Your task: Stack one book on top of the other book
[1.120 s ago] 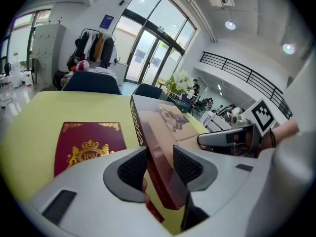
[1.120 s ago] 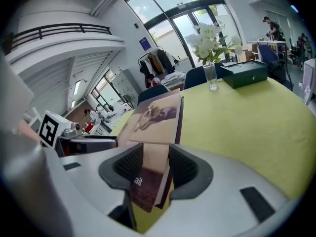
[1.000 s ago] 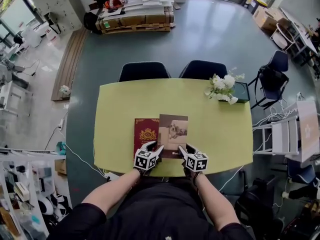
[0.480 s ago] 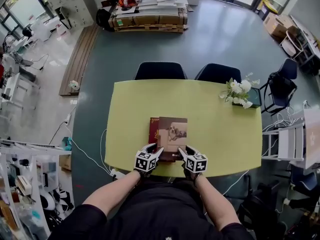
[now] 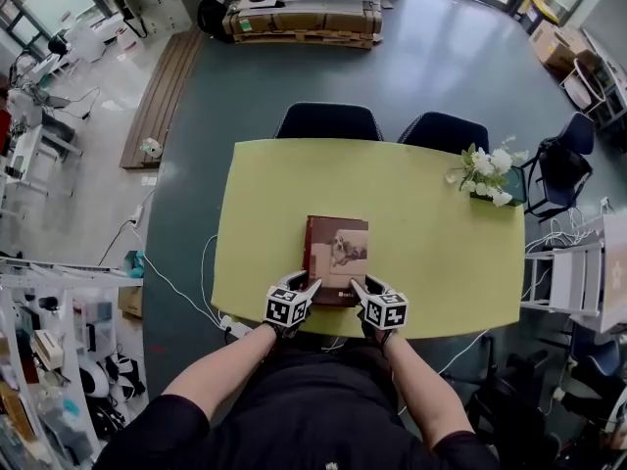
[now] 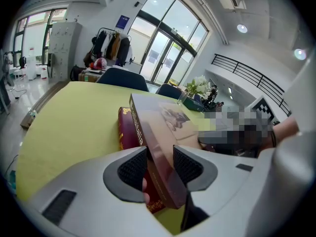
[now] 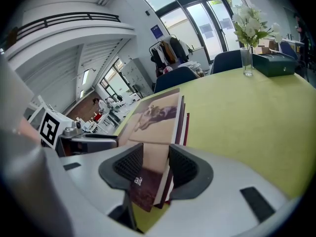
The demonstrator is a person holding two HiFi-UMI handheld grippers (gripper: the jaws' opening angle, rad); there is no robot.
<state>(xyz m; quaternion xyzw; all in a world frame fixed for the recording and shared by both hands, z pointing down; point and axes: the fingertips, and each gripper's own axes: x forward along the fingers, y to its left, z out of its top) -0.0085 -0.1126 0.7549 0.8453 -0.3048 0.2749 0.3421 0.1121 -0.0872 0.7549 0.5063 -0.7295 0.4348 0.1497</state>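
Observation:
A brown book with a dog picture [image 5: 339, 253] lies over a dark red book [image 5: 308, 251], of which only a thin strip shows along the left side. My left gripper [image 5: 306, 288] is shut on the brown book's near left corner and my right gripper [image 5: 359, 288] on its near right corner. In the left gripper view the brown book [image 6: 159, 127] runs tilted between the left gripper's [image 6: 160, 164] pads, with the red book [image 6: 126, 132] under it. In the right gripper view the right gripper [image 7: 155, 164] clamps the brown book [image 7: 155, 115]; the red book's edge [image 7: 186, 125] peeks out beneath.
The yellow table [image 5: 421, 213] carries a vase of white flowers [image 5: 487, 174] and a dark box [image 7: 274, 63] at its far right corner. Two dark chairs [image 5: 328, 122] [image 5: 446, 130] stand at the far side. The near edge runs just below the grippers.
Both grippers have carried the brown book leftward from beside the red book to over it, so the red book is now almost covered.

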